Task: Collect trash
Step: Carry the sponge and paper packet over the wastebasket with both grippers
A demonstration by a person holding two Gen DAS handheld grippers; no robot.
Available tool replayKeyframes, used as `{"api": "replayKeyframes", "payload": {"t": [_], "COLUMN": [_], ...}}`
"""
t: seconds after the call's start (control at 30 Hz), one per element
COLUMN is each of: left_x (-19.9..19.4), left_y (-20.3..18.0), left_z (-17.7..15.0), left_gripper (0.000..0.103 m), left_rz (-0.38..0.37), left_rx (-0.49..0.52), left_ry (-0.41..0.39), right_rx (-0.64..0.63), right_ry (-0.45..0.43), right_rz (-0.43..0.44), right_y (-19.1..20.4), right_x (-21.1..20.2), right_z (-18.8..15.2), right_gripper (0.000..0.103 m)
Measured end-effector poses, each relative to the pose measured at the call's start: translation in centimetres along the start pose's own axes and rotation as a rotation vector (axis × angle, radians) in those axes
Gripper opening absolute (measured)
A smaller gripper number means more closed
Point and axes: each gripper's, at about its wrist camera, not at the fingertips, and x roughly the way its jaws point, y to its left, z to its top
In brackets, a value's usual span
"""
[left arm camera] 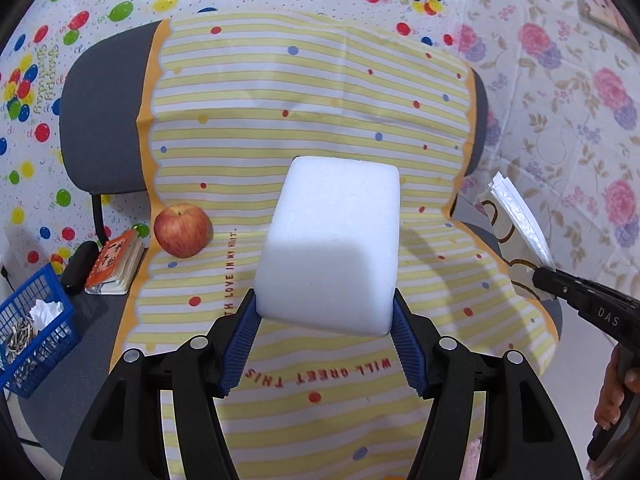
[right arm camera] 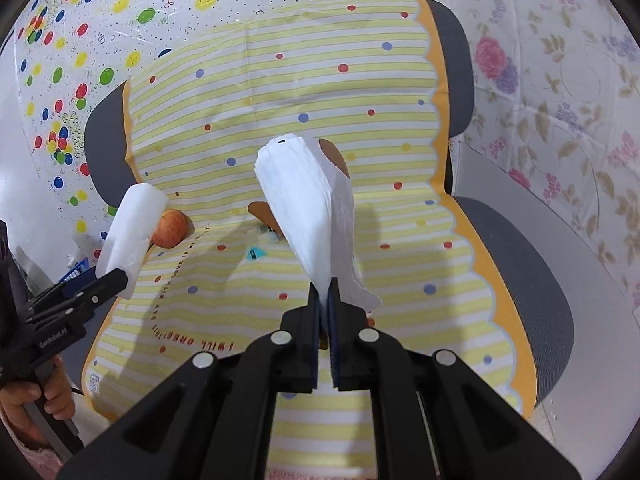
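The white foam block [left arm camera: 332,248] sits pinched in my left gripper [left arm camera: 326,336] above the striped cloth [left arm camera: 320,92] — my right gripper [right arm camera: 324,304] squeezes a white padded wrapper [right arm camera: 308,208]. An apple [left arm camera: 183,230] rests left; blue basket [left arm camera: 60,344] beyond.

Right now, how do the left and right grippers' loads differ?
The left gripper holds a thick white foam block, jaws spread wide. The right gripper pinches a thin flat white bag with brown print, jaws nearly closed. The block looks rigid; the bag looks limp. Both are held above the striped cloth.
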Motion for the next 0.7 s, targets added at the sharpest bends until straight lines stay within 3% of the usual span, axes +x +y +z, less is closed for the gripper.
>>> {"api": "replayKeyframes", "payload": {"t": [0.37, 0.7], "left_x": [-2.6, -4.2], "left_y": [-2.5, -6.0], "left_z": [-3.6, -6.3], "left_gripper": [0.063, 0.063], "left_rz": [-0.023, -0.15], "left_rx": [0.097, 0.131], "left_ry": [-0.01, 0.008], "right_rx": [0.029, 0.102], "right_ry": [-0.07, -0.063], "right_rz": [-0.072, -0.144], "right_y": [0.5, -1.7], "right_x": [-4.9, -8.8], "right_z": [-5.4, -9.7], "right_gripper": [0.004, 0.004]}}
